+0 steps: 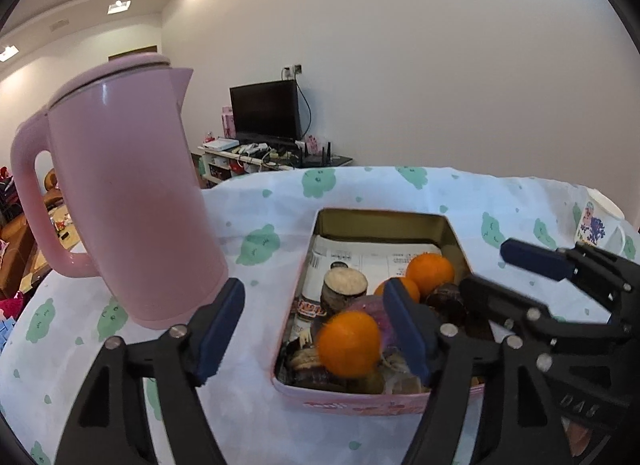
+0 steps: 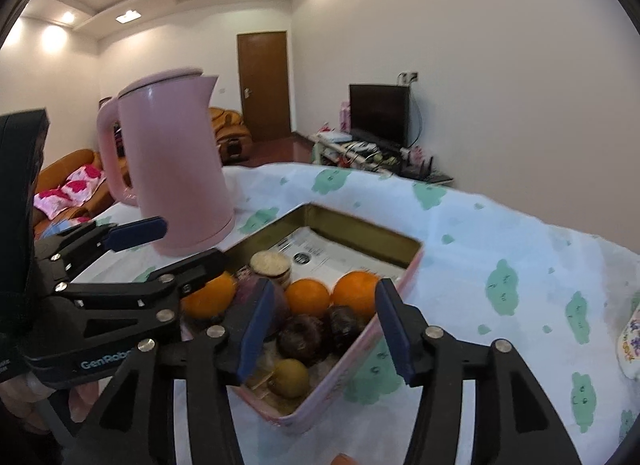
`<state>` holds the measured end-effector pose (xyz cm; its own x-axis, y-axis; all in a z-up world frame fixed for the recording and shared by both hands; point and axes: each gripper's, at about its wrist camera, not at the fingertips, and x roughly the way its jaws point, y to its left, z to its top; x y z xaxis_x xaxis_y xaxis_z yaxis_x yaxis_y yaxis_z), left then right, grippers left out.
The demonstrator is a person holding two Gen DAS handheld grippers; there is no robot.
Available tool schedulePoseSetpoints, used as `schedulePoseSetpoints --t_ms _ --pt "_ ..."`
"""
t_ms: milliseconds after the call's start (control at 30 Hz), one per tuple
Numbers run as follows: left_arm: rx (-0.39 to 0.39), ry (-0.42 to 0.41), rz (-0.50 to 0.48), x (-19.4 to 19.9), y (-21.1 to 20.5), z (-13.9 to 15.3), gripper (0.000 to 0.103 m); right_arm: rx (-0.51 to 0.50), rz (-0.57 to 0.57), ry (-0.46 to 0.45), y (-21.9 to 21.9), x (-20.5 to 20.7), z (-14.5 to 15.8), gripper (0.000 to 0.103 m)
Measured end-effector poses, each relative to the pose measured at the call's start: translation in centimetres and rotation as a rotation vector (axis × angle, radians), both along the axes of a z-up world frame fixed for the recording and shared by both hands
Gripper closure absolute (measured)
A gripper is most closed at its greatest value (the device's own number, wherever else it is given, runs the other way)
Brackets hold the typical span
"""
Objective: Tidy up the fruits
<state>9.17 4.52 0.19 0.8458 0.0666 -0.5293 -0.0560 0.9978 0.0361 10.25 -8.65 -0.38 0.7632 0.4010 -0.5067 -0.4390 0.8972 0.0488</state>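
Observation:
A pink tin [image 1: 352, 403] [image 2: 362, 361] on the tablecloth holds three oranges, dark round fruits [image 2: 304, 339], a brown fruit [image 2: 290, 377] and a cut root piece [image 1: 344, 285]. My left gripper [image 1: 316, 329] is open over the tin's near left corner. One blurred orange [image 1: 348, 343] sits between its pads, close to the right pad and apart from the left one. My right gripper [image 2: 324, 329] is open above the dark fruits, with nothing pressed between its pads. Two oranges [image 2: 332, 297] lie just beyond it. Each gripper shows in the other's view: right gripper [image 1: 484, 269], left gripper [image 2: 194, 241].
A tall pink kettle [image 1: 132, 201] [image 2: 176, 169] stands left of the tin, close to my left gripper. A printed mug [image 1: 598, 221] sits at the table's right edge. Printed papers [image 1: 372, 257] line the tin's far half. The table edge drops off behind the tin.

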Motion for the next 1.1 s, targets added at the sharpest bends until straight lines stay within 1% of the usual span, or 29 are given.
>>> schedulePoseSetpoints --t_ms 200,267,333,367,1100 --pt "-0.008 -0.013 0.01 0.0 0.3 0.2 0.028 0.0 -0.058 -0.042 -1.0 -0.2 0.7 0.048" --pt "-0.009 -0.013 0.012 0.0 0.3 0.2 0.027 0.005 -0.072 -0.048 -1.3 -0.2 0.7 0.046" --pt "-0.008 -0.015 0.009 0.0 0.2 0.2 0.027 0.011 -0.081 -0.053 -1.5 -0.1 0.8 0.038" --pt "-0.008 -0.017 0.008 0.0 0.2 0.2 0.027 0.013 -0.087 -0.055 -1.6 -0.1 0.8 0.038" --pt "-0.004 -0.015 0.002 -0.2 0.0 0.2 0.027 0.021 -0.099 -0.047 -2.0 0.0 0.7 0.037"
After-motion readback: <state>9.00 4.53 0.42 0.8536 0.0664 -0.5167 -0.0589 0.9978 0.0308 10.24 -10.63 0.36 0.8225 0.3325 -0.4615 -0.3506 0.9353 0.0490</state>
